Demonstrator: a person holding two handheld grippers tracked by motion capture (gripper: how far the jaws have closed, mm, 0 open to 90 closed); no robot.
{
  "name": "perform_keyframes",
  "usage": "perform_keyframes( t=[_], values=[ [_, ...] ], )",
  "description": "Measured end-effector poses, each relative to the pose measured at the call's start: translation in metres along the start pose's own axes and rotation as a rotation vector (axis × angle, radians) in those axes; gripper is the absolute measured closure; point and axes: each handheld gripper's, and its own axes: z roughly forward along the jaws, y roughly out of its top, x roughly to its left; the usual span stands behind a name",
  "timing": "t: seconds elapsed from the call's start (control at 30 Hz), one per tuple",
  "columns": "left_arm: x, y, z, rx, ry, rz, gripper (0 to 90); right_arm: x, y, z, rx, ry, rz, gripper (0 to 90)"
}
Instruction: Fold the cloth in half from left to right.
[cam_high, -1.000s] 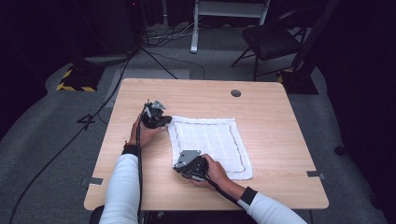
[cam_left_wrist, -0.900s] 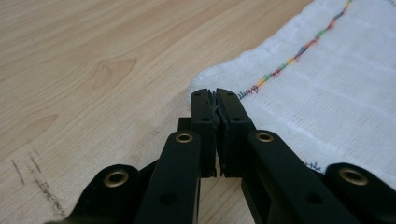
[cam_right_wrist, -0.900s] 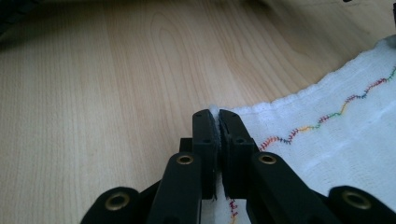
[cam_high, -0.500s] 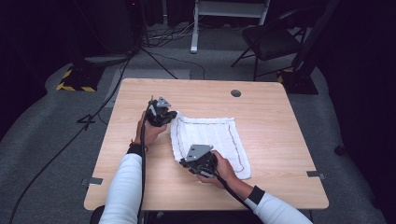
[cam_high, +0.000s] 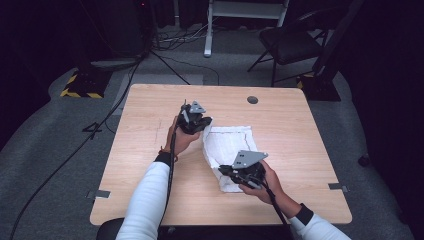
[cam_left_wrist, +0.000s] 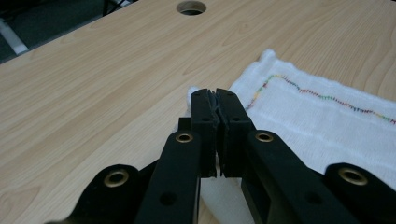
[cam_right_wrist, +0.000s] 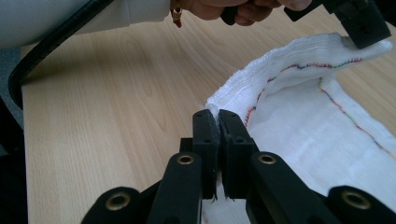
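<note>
**Both grippers pinch one edge of the cloth, lifted off the table**

I have the left gripper (cam_high: 204, 121) pressed together on the far corner of the white woven cloth with a rainbow-coloured stitched border (cam_high: 227, 147). In the left gripper view its black jaws meet with a thin fold of cloth (cam_left_wrist: 327, 116) caught between the tips, and the light wooden table (cam_left_wrist: 93, 93) lies below, with a round cable hole (cam_left_wrist: 191, 6) at the far edge.

My right gripper (cam_high: 229, 172) is clamped the same way on the near corner of the same side. In the right gripper view the jaws are closed on the cloth's edge (cam_right_wrist: 299, 126), and the edge rises from there in a raised ridge to the left gripper (cam_right_wrist: 362, 25), which holds the other corner above the tabletop (cam_right_wrist: 102, 116). A white sleeve (cam_right_wrist: 70, 18) and a thick black cable (cam_right_wrist: 51, 44) cross the top of that view.

From the high view the cloth sits near the middle of the table (cam_high: 300, 135), between my two hands. Its left side is held up by both grippers and leans over towards the right, while the right part lies flat on the wood. A black folding chair (cam_high: 290, 42) stands on the grey floor beyond the table.
</note>
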Motion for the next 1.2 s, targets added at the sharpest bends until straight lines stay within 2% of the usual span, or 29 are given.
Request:
perform_keyframes(
  t=[0.1,0.13,0.2,0.43,0.63,0.7,0.8,0.97,1.03,1.1,1.17,1.2],
  values=[
    [-0.009,0.011,0.010,0.006,0.006,0.020,86.7,-0.006,-0.007,-0.009,0.004,-0.019,0.009,86.4],
    [-0.012,0.014,0.013,0.009,-0.007,0.016,86.7,-0.007,-0.010,-0.012,0.005,-0.024,0.013,86.4],
    [-0.018,0.020,0.020,0.015,0.001,0.039,86.7,-0.010,-0.015,-0.018,0.007,-0.041,0.019,86.4],
    [-0.033,0.035,0.040,0.042,-0.013,0.075,86.8,-0.017,-0.033,-0.039,0.016,-0.072,0.049,86.4],
    [-0.049,0.051,0.057,0.039,-0.035,0.094,86.8,-0.020,-0.047,-0.053,0.041,-0.108,0.033,86.4],
    [-0.053,0.055,0.063,0.049,-0.037,0.106,86.8,-0.022,-0.053,-0.058,0.050,-0.115,0.043,86.4],
    [-0.058,0.059,0.073,0.055,-0.048,0.114,86.8,-0.023,-0.061,-0.061,0.071,-0.130,0.041,86.4],
    [-0.067,0.058,0.091,0.074,-0.052,0.111,86.5,-0.027,-0.070,-0.068,0.079,-0.147,0.064,86.2],
    [-0.070,0.057,0.097,0.077,-0.029,0.108,82.0,-0.029,-0.075,-0.071,0.094,-0.152,0.078,85.4],
    [-0.073,0.058,0.098,0.072,-0.057,0.110,79.8,-0.031,-0.084,-0.073,0.122,-0.139,0.075,83.7],
    [-0.077,0.061,0.093,0.068,-0.048,0.120,72.5,-0.033,-0.094,-0.074,0.159,-0.136,0.085,71.9],
    [-0.077,0.061,0.090,0.058,-0.061,0.115,68.3,-0.034,-0.098,-0.075,0.172,-0.149,0.096,70.6]
  ],
)
